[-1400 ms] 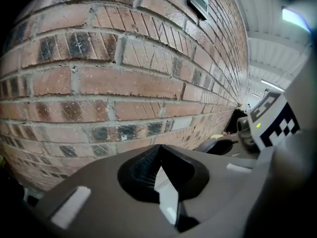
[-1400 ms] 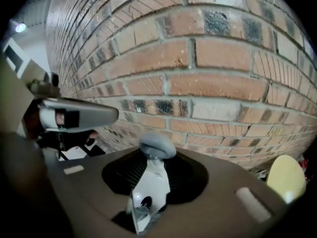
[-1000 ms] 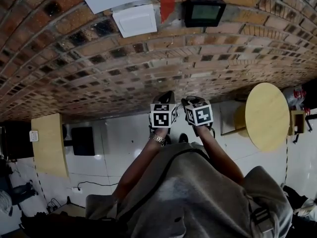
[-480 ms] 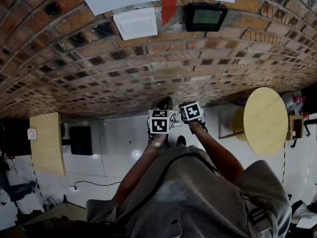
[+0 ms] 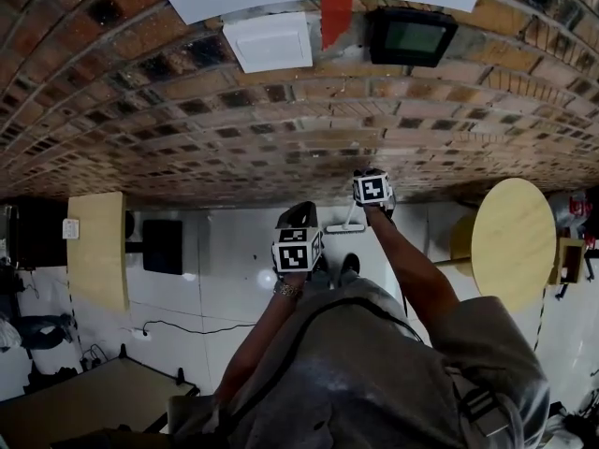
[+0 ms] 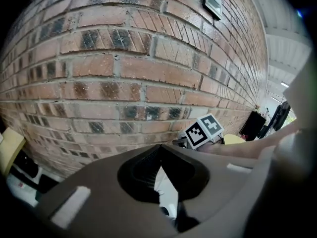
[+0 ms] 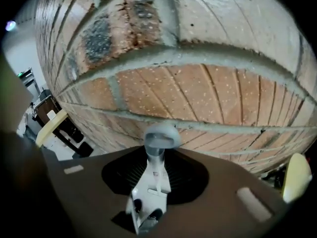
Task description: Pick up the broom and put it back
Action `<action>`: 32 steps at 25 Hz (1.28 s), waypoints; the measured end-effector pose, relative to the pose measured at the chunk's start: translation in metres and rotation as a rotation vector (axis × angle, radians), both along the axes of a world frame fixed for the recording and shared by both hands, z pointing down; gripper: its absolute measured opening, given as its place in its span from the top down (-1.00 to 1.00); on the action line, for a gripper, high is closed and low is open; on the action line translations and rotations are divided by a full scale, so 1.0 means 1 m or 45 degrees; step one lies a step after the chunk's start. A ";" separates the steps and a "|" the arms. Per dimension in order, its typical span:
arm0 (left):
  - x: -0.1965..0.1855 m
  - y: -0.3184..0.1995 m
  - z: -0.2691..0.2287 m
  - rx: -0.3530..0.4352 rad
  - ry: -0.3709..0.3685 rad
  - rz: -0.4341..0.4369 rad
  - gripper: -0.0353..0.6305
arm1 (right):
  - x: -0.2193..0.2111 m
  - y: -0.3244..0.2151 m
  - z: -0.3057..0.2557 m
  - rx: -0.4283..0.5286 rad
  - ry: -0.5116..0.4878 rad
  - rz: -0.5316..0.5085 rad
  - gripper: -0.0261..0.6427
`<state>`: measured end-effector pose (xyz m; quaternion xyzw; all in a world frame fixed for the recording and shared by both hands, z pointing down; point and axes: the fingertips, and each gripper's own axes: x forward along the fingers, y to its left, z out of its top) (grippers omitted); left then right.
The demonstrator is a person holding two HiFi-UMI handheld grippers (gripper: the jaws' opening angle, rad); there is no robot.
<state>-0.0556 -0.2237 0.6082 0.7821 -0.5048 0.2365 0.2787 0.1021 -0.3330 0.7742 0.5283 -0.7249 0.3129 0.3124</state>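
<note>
Grey broom (image 7: 159, 139) clamped in right tongs (image 7: 156, 165) near brick wall (image 7: 198, 88); left tongs (image 6: 159, 151) closed, empty. Risk: broom strikes wall, slips loose.

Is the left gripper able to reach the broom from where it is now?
Probably yes: the broom, held by the right gripper, is close beside the left gripper with nothing between them, but the left jaws are together and would need to open.

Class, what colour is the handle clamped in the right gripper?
Pale grey; the plastic broom handle shows best in the right gripper view.
</note>
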 end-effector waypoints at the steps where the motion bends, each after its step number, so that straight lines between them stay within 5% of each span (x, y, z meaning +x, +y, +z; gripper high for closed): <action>1: -0.001 0.001 0.001 -0.004 -0.003 -0.009 0.88 | 0.003 -0.003 0.000 -0.003 -0.002 0.008 0.58; 4: -0.004 0.006 0.004 -0.010 -0.016 -0.027 0.88 | 0.003 -0.001 -0.003 0.007 -0.011 0.017 0.42; 15: 0.026 0.050 0.024 -0.057 -0.049 0.015 0.88 | 0.014 0.054 -0.027 0.107 -0.116 0.068 0.42; 21: 0.033 0.075 0.006 0.002 -0.016 0.095 0.88 | -0.030 0.123 -0.084 0.120 -0.267 0.114 0.90; 32: -0.019 0.174 0.001 0.012 0.086 0.111 0.88 | -0.140 0.278 -0.149 0.167 -0.245 -0.064 0.92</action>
